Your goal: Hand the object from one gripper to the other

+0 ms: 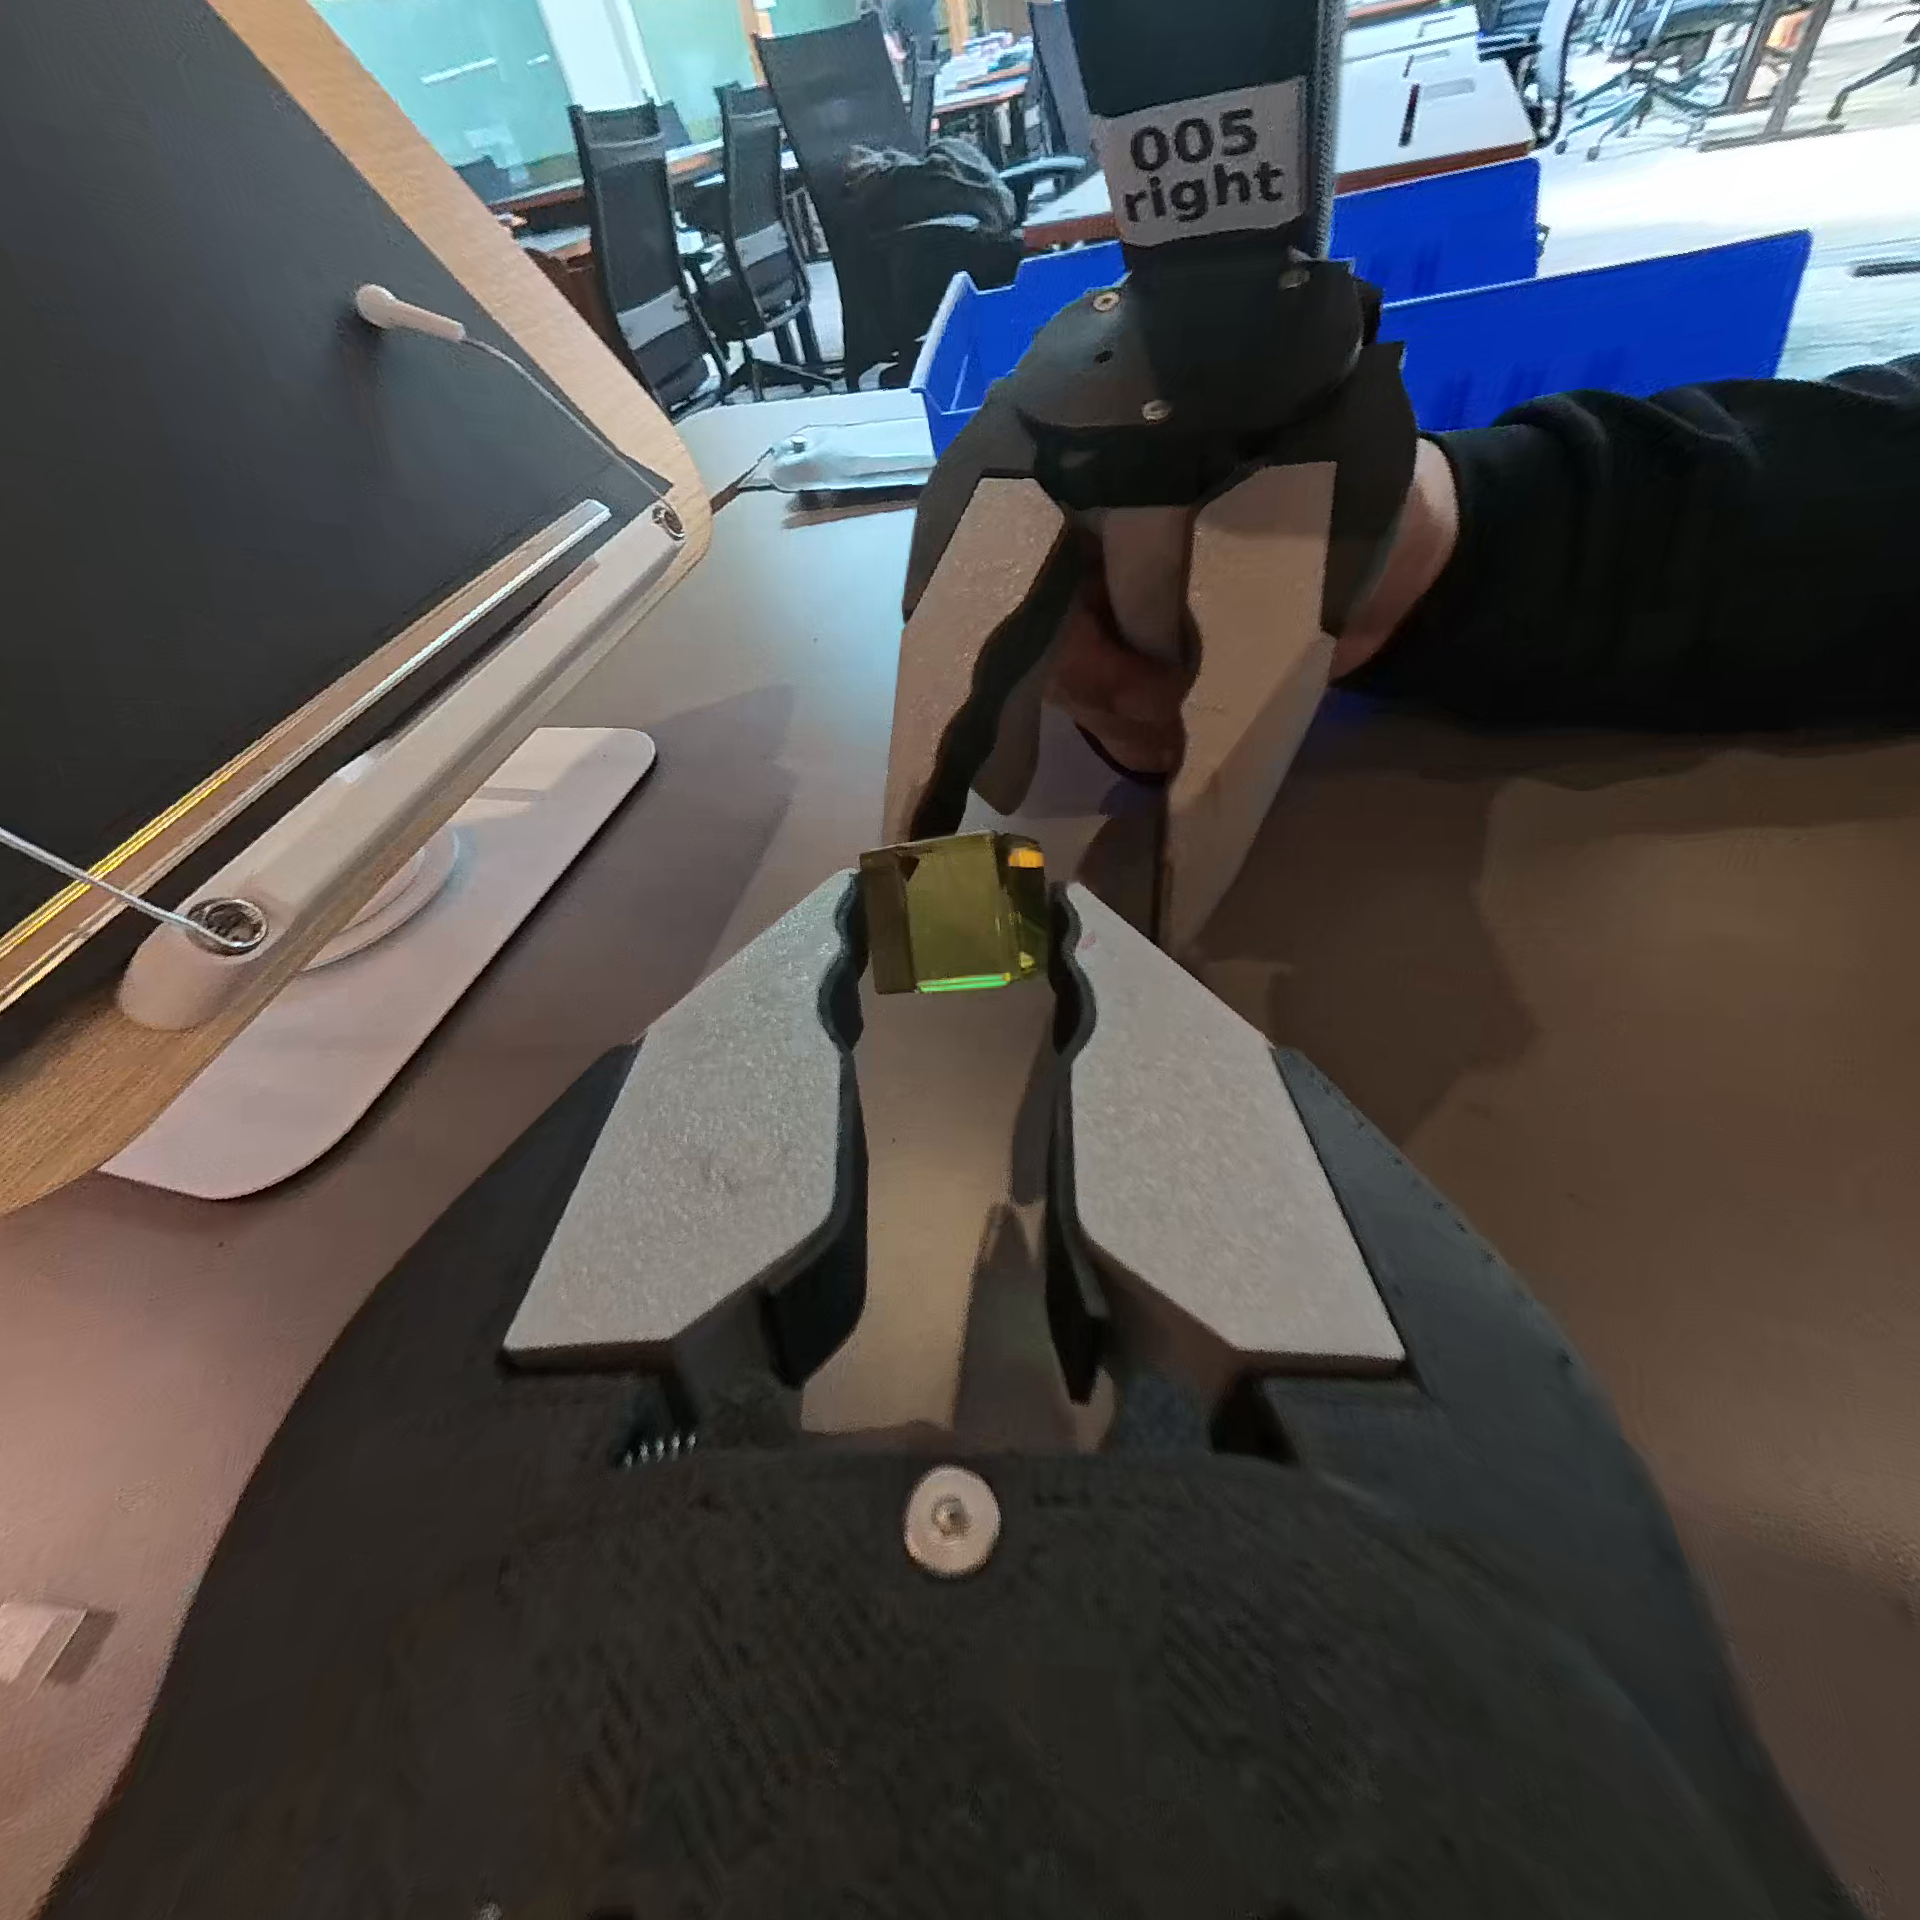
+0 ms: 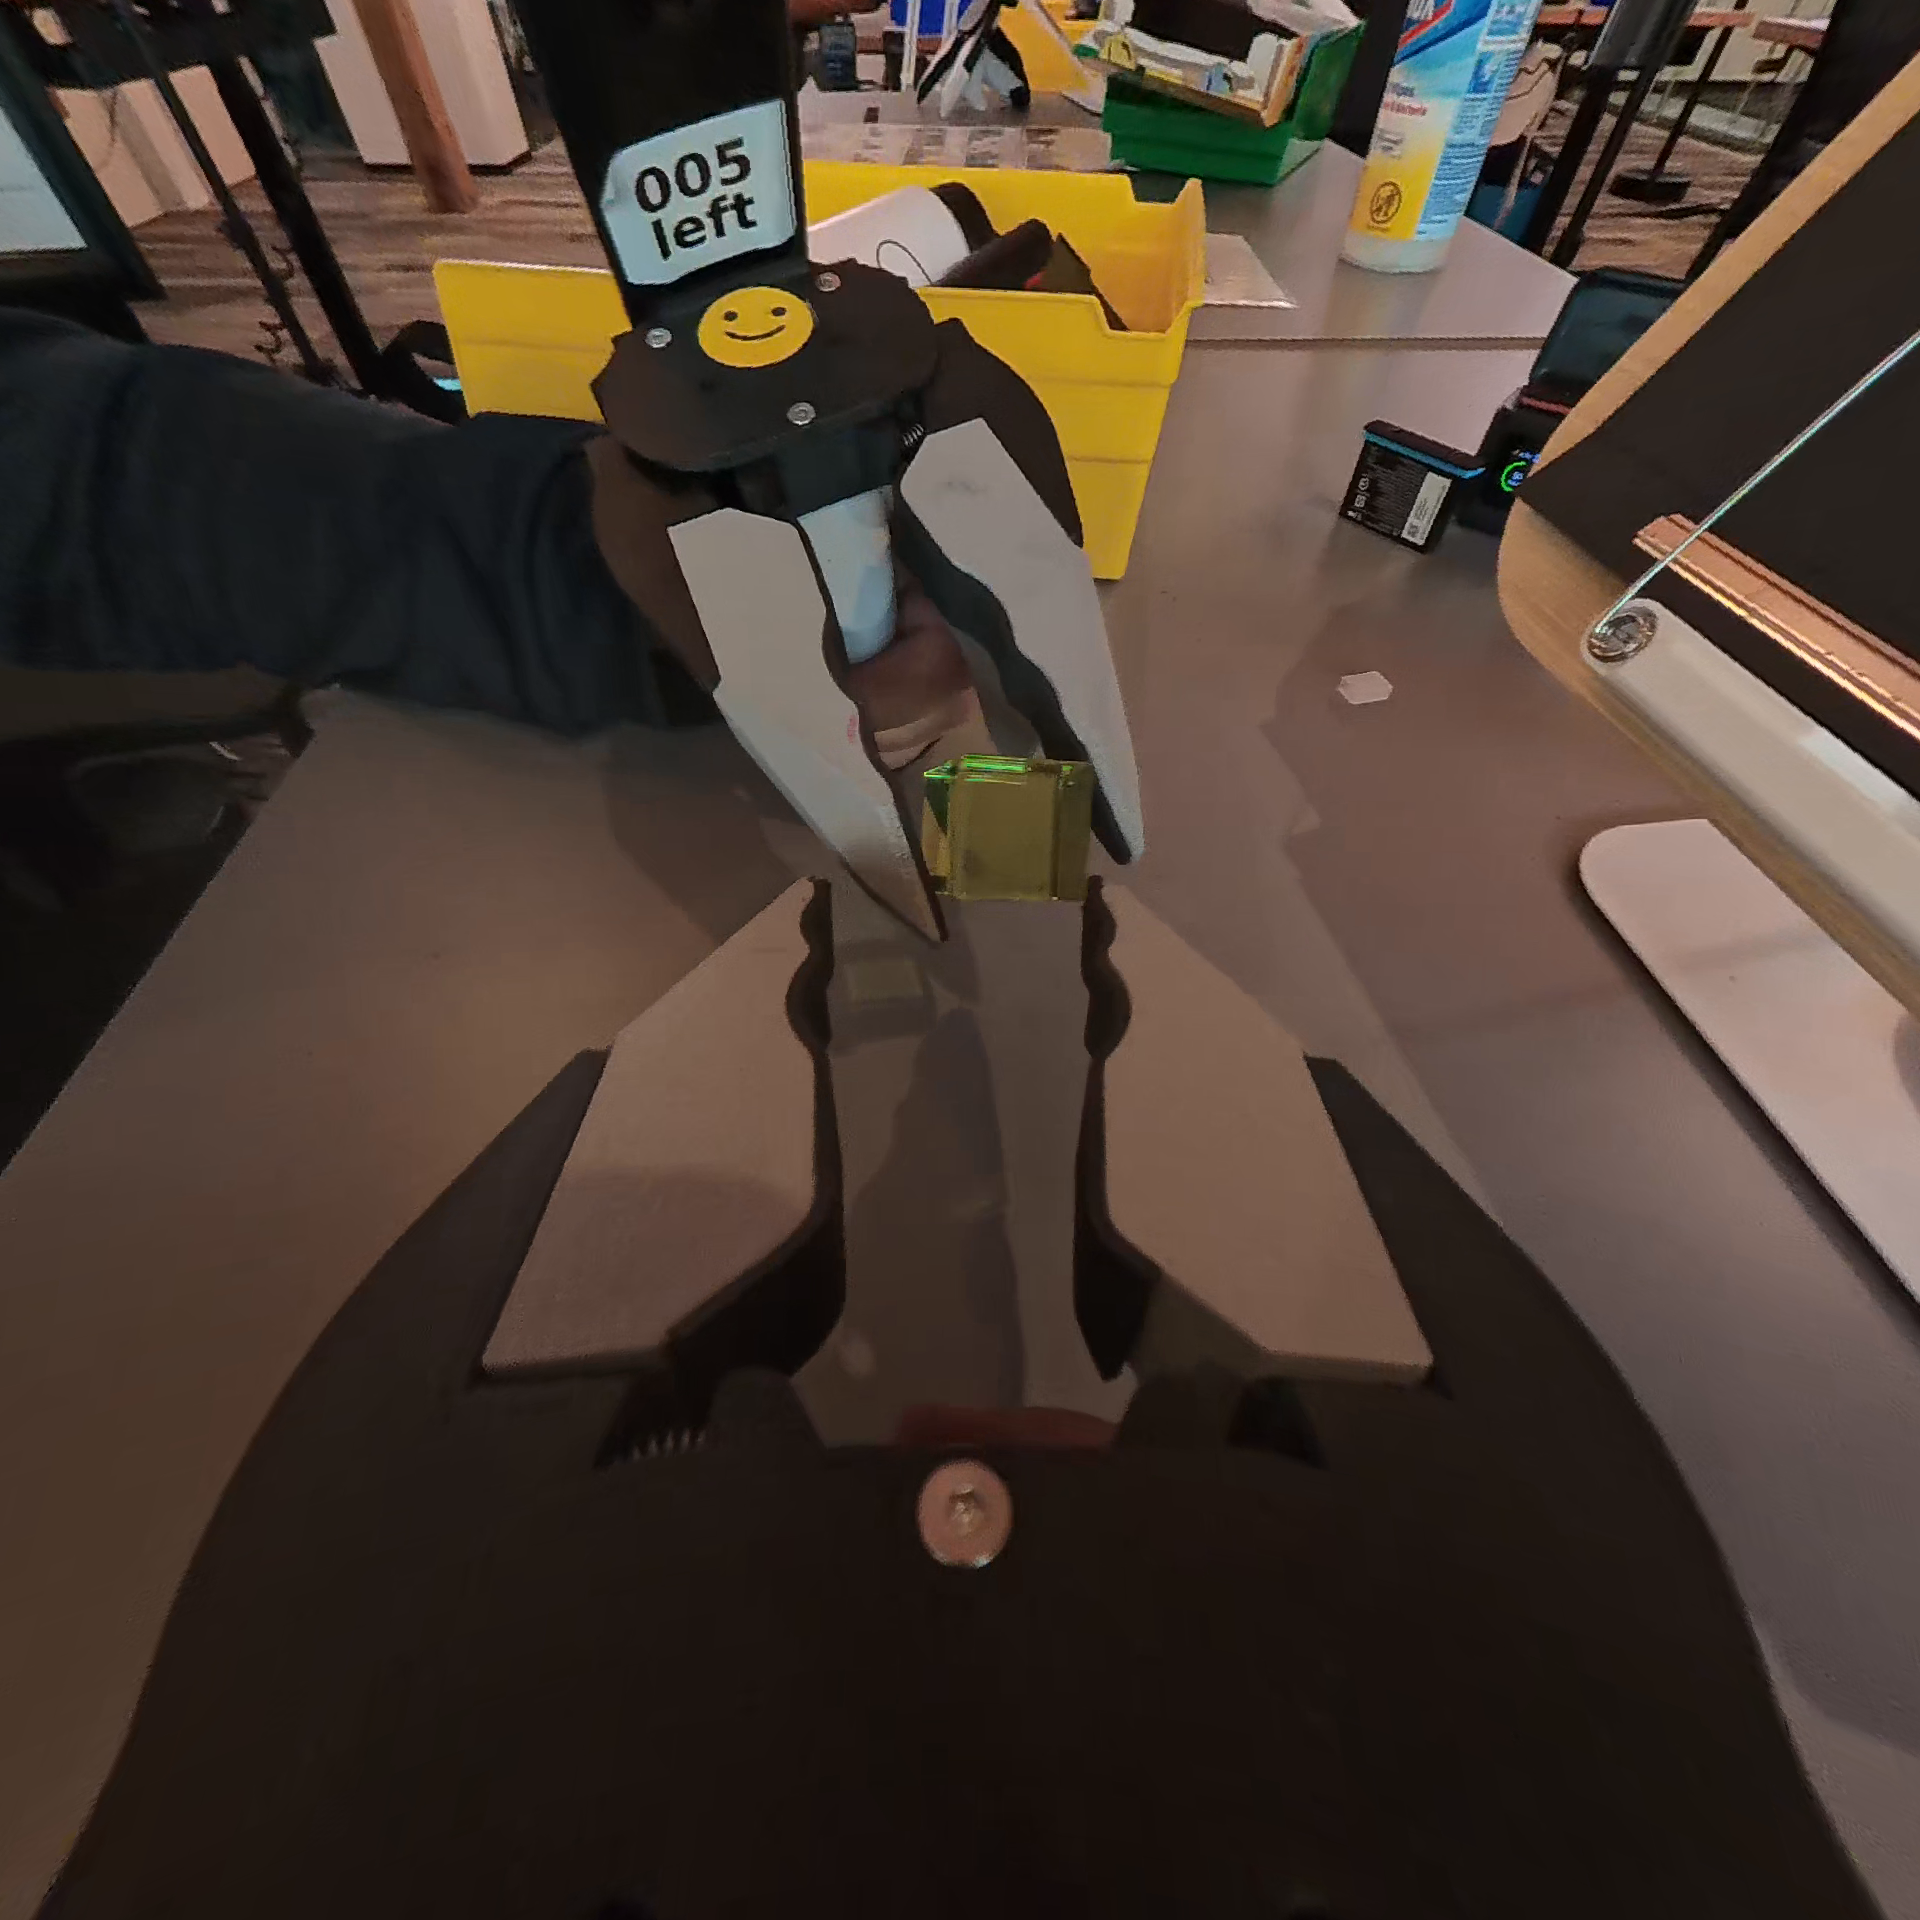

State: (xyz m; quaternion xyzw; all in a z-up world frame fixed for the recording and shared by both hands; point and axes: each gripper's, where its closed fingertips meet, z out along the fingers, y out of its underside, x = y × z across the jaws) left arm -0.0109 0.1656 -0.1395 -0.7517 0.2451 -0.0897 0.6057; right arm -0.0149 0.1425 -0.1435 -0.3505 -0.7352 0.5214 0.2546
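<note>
Yellow-green translucent cube (image 1: pixel 954 914) held off the desk (image 1: pixel 1558 1039), pinched between the tips of the left gripper (image 1: pixel 956 925); its fingers (image 1: pixel 748 1060) are narrowed onto the cube's two side faces. From the right wrist view the same cube (image 2: pixel 1006 831) sits between the far gripper's two pale fingers, near their tips, a bright green glint along its upper edge.

Right gripper (image 2: pixel 951 914) faces it head-on, fingers (image 2: pixel 717 1091) parted with a gap wider than the cube, nothing between them. Tips lie just short of the cube; in the left wrist view the right gripper (image 1: pixel 1039 883) comes down from above, one fingertip just behind the cube's top left corner, the other off to its right. Contact with the cube cannot be told.

A hand (image 1: pixel 1392 561) in a dark sleeve grips the right gripper's handle; a dark-sleeved arm (image 2: pixel 260 520) is behind the left gripper.

Around: grey-brown desk, cube's dim reflection on it below. Large wood-framed dark panel (image 1: pixel 260 416) on a white stand to the left of the left view. Blue bins (image 1: pixel 1558 312) behind the right gripper. In the right view, a yellow bin (image 2: pixel 1091 343) behind the left gripper, a green bin (image 2: pixel 1216 135) farther back, a spray bottle (image 2: pixel 1444 135), a small black box (image 2: pixel 1403 499) on the desk near the panel
</note>
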